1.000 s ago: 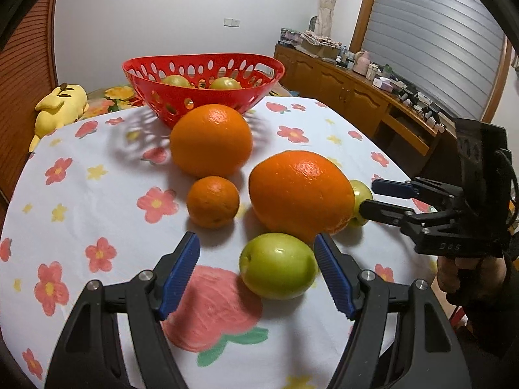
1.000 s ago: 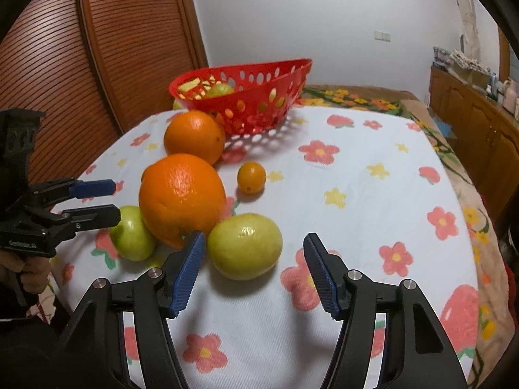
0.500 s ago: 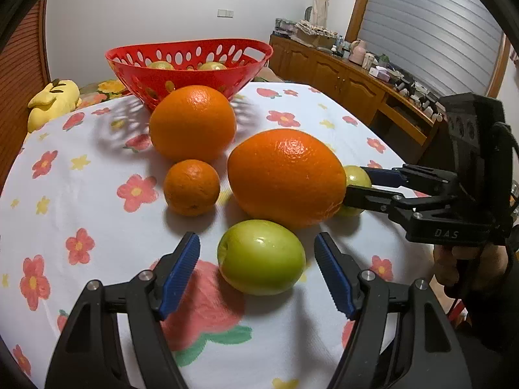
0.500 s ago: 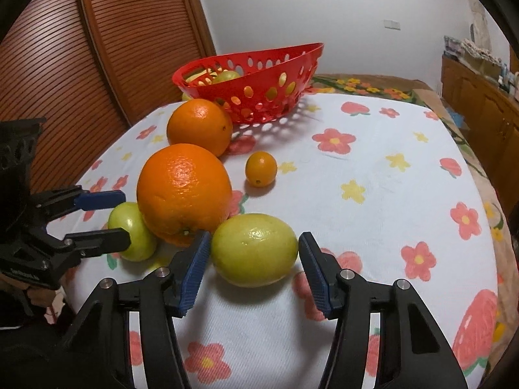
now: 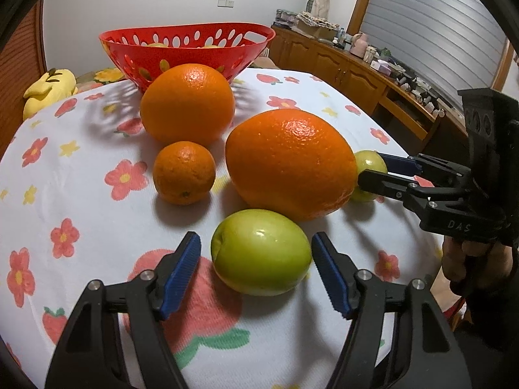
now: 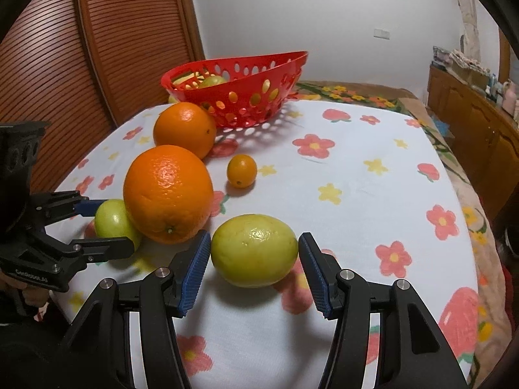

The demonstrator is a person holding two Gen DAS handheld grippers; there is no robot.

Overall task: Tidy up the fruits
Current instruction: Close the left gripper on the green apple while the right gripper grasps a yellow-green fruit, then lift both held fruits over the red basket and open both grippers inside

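On a flowered tablecloth (image 5: pixel 81 194) lies a green apple (image 5: pixel 261 261) between my left gripper's (image 5: pixel 255 238) blue pads. Its jaws are closing; a slim gap still shows at the left pad. The right wrist view shows this gripper (image 6: pixel 116 226) straddling the same apple (image 6: pixel 112 218). My right gripper (image 6: pixel 254 236) is shut on a yellow-green fruit (image 6: pixel 254 249), seen side-on as the gripper (image 5: pixel 369 167) behind the nearest big orange (image 5: pixel 288 162). A second big orange (image 5: pixel 188 103) and a small orange (image 5: pixel 183 171) lie in front of the red basket (image 5: pixel 188 45), which holds some yellow-green fruit.
A yellow plush toy (image 5: pixel 48 87) lies past the table's far left edge. A wooden sideboard (image 5: pixel 356 71) with clutter runs along the right wall. A slatted wooden door (image 6: pixel 97 48) stands behind the basket (image 6: pixel 253 97). A person's hand (image 5: pixel 470 259) grips the right tool.
My left gripper has come lower and closer over the green apple and its jaws have narrowed. The right jaws have drawn in onto the yellow-green fruit.
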